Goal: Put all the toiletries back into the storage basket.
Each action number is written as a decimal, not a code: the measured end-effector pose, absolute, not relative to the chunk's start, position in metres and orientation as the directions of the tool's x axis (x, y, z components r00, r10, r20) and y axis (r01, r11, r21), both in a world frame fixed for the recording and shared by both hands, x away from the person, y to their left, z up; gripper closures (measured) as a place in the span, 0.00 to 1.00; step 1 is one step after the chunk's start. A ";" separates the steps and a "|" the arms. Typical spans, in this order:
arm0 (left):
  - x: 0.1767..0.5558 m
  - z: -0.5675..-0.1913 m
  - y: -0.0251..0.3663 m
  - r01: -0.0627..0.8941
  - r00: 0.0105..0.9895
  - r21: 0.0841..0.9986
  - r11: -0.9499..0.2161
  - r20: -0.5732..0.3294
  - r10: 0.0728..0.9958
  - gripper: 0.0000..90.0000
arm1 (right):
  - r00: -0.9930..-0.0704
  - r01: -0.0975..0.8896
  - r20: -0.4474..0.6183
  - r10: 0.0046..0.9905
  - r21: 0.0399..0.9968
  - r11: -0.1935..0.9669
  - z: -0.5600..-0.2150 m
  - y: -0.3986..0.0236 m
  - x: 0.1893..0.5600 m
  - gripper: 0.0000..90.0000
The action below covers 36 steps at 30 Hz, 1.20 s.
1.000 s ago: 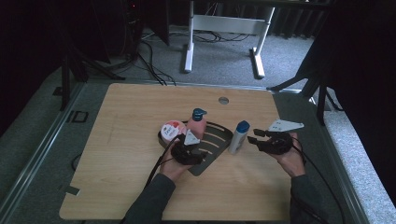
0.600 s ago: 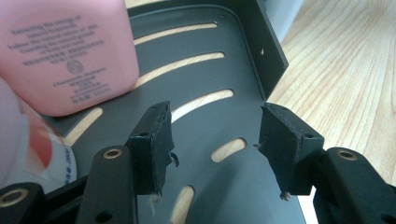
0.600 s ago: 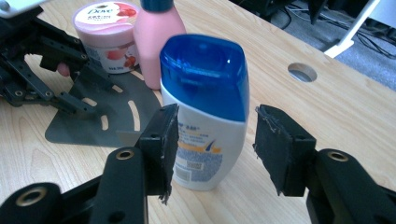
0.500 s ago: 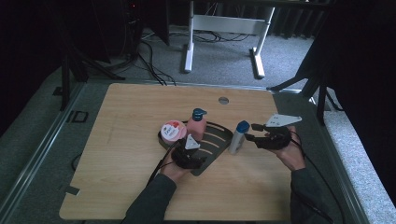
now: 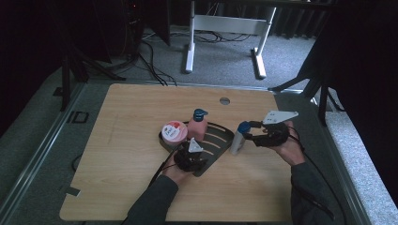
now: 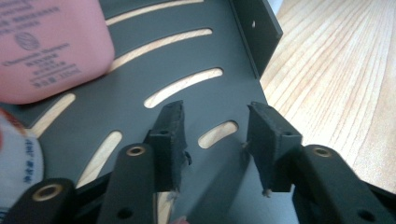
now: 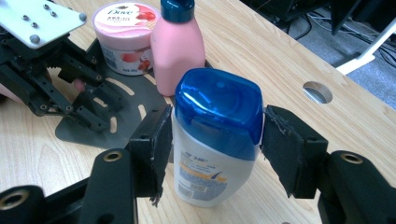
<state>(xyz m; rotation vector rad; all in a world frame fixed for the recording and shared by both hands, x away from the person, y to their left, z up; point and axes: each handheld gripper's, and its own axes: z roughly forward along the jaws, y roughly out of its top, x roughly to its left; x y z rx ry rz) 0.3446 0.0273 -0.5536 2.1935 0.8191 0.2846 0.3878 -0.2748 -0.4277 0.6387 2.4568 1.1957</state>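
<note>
Forearms come in from the bottom of the high view, sleeves dark, each hand wrapped around its tool. On the person's left, the left gripper (image 5: 191,151) sits low over the near part of the black slotted tray (image 5: 220,140), its grey plate tilted up. In the left gripper view its jaws have just been closing in, and they stand apart over the tray floor with nothing between the pads: released, gripping nothing.

Over on the right, the hand is angled inward across the table (image 5: 122,140), and the right gripper (image 5: 248,133) reaches level toward the white bottle with the blue cap (image 5: 238,138). That bottle stands upright on the wood, just beside the tray's right edge and outside it. The right gripper view shows it best: the white bottle (image 7: 212,140) sits squarely between the two pads, the left pad right up against its shoulder, a sliver of space on the right. Those jaws have just been opening, so the squeeze is off, though the bottle is bracketed.

Now the tray's load: a pink bottle with a dark blue cap (image 5: 198,125) stands upright at the far side, and a round Dove tub (image 5: 174,132) with a pink lid sits just beside it to the left, at the tray's left end.
</note>
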 end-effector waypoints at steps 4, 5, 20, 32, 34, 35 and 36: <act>0.344 -0.554 0.025 0.463 0.776 0.729 -0.505 -0.058 0.628 0.67 | -0.850 0.243 -0.100 0.517 0.796 0.554 -0.427 -0.273 0.392 0.47; 0.344 -0.555 0.025 0.463 0.776 0.729 -0.503 -0.060 0.628 0.66 | -0.851 0.242 -0.100 0.515 0.796 0.555 -0.427 -0.273 0.393 0.46; 0.344 -0.555 0.025 0.458 0.779 0.733 -0.502 -0.060 0.624 0.67 | -0.879 0.250 -0.067 0.472 0.777 0.577 -0.432 -0.264 0.410 0.42; 0.343 -0.556 0.026 0.459 0.780 0.737 -0.496 -0.067 0.622 0.65 | -0.873 0.262 -0.068 0.483 0.770 0.582 -0.430 -0.265 0.408 0.46; 0.343 -0.556 0.026 0.459 0.780 0.738 -0.494 -0.070 0.621 0.65 | -0.871 0.258 -0.078 0.486 0.767 0.587 -0.429 -0.265 0.407 0.48; 0.343 -0.556 0.026 0.461 0.780 0.739 -0.492 -0.072 0.622 0.65 | -0.869 0.258 -0.082 0.488 0.765 0.589 -0.428 -0.266 0.407 0.49; 0.343 -0.556 0.026 0.461 0.780 0.738 -0.493 -0.072 0.622 0.65 | -0.870 0.261 -0.078 0.488 0.766 0.587 -0.428 -0.267 0.406 0.50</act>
